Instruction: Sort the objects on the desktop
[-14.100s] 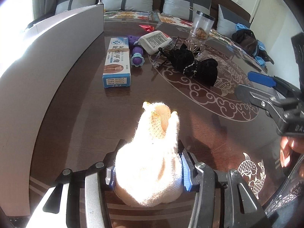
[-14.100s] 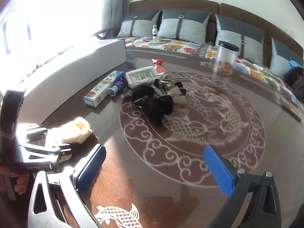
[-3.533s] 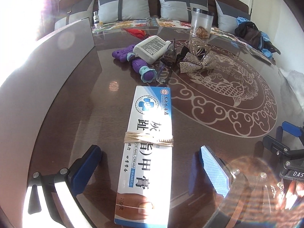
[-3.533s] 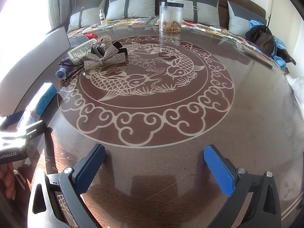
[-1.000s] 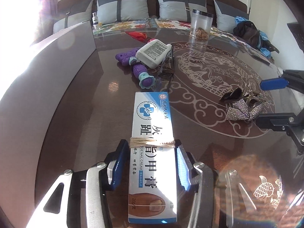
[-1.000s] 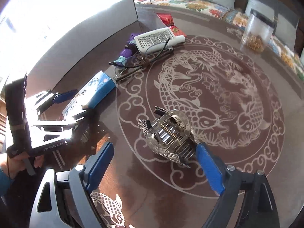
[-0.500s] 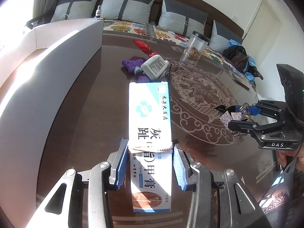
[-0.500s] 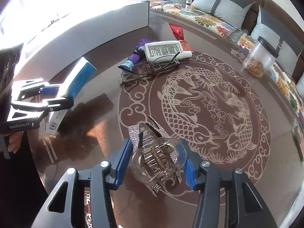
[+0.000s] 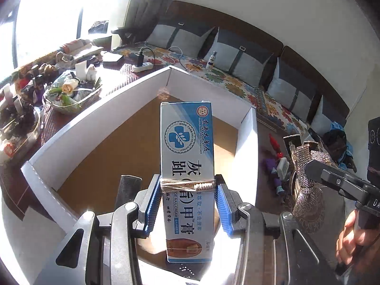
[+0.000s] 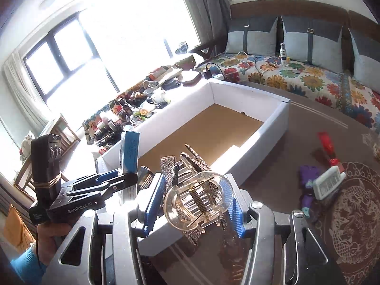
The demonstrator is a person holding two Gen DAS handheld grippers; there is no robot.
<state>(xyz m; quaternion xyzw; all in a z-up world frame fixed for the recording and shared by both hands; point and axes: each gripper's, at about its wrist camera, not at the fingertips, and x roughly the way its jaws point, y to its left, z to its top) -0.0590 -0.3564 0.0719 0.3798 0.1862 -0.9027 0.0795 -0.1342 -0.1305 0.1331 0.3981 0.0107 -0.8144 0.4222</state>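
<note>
**Desktop sort: 2 items held over storage box**

Item 1: blue-and-white cardboard nail-cream carton (image 9: 187, 166), bound with 1 tan rubber band; pinched at mid-length between the blue pads of the left gripper (image 9: 187, 204), held above the white-walled, brown-floored cardboard box (image 9: 99, 128).

Item 2: clear plastic claw hair clip with rhinestone bow (image 10: 196, 196); clamped by the right gripper (image 10: 193, 204) over the box's near wall.

Remaining on brown patterned table (image 10: 296, 123): white rectangular bottle (image 10: 327, 182), purple toy (image 10: 307, 173), red wrapper (image 10: 326, 143).
</note>
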